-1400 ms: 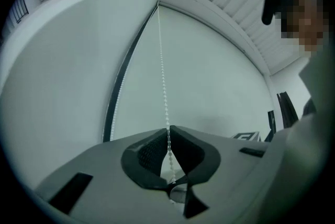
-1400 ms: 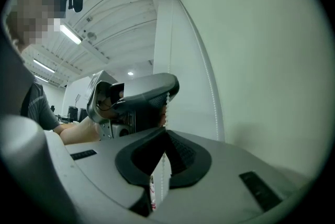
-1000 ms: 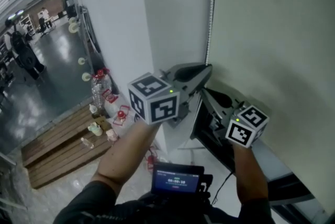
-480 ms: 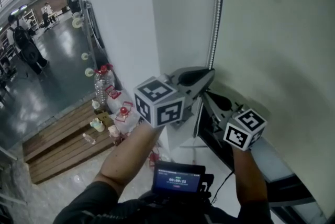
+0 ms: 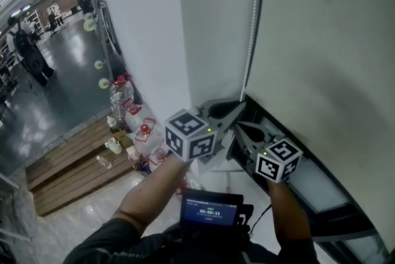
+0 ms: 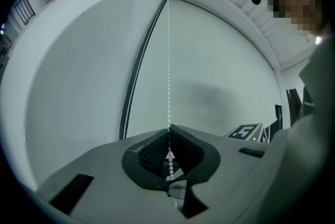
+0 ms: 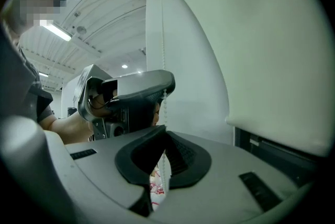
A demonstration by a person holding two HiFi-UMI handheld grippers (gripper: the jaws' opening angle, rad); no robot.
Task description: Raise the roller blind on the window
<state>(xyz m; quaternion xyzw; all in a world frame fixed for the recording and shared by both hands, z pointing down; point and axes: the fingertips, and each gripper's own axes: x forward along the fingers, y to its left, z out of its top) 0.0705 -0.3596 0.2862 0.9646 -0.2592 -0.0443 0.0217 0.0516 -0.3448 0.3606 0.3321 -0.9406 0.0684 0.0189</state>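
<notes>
A white bead chain (image 5: 252,28) hangs down the white wall beside the off-white roller blind (image 5: 327,41). In the head view my left gripper (image 5: 241,102) is shut on the chain just under the blind's lower corner. My right gripper (image 5: 238,127) is shut on the same chain a little below it. In the left gripper view the bead chain (image 6: 168,66) runs up taut from my left gripper (image 6: 168,132), whose jaws are pressed together. In the right gripper view the bead chain (image 7: 164,108) spans from my right gripper (image 7: 165,132) up to the left gripper (image 7: 137,89). The blind's bottom bar (image 7: 277,134) shows at right.
A dark window frame (image 5: 321,195) shows under the blind. A screen device (image 5: 210,210) sits at the person's chest. Down on the floor at left are a wooden pallet (image 5: 68,173), bottles (image 5: 117,102) and red items (image 5: 145,130). People stand far off at upper left.
Both grippers have come down with the chain held in them. More of the dark window shows under the blind's bottom edge than a second ago.
</notes>
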